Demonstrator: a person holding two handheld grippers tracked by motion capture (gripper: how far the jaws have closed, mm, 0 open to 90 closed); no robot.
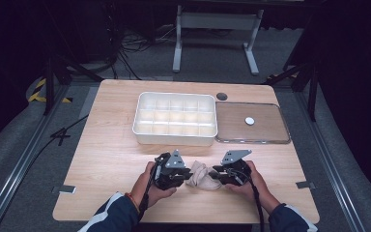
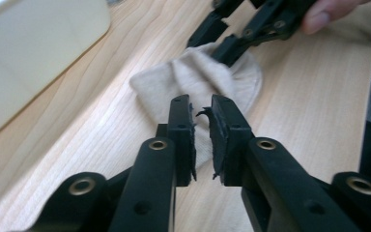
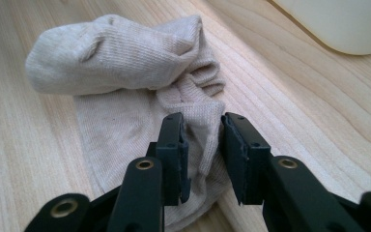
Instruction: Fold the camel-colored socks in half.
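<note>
Right gripper [image 3: 200, 145] pinching a fold of the beige sock [image 3: 125, 72] lying on the wooden table [image 1: 111, 159], left gripper [image 2: 202, 125] hovering over the sock's edge, jaws nearly pressed together, gripping nothing.

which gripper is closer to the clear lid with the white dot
Right. The right gripper sits at the sock, just below the lid; the left gripper is on the sock's far side.

The sock [image 3: 125, 72] is beige knit cloth, finely ribbed, soft and matt. The desk [image 1: 111, 145] is pale wood with a clear grain and a smooth, faintly satin face; the tray [image 1: 175, 137] looks like smooth white plastic, the lid [image 1: 265, 133] clear and glossy. Each tool [image 2: 202, 116] is matt black plastic with brass-coloured rivets and rough, worn pads.
</note>
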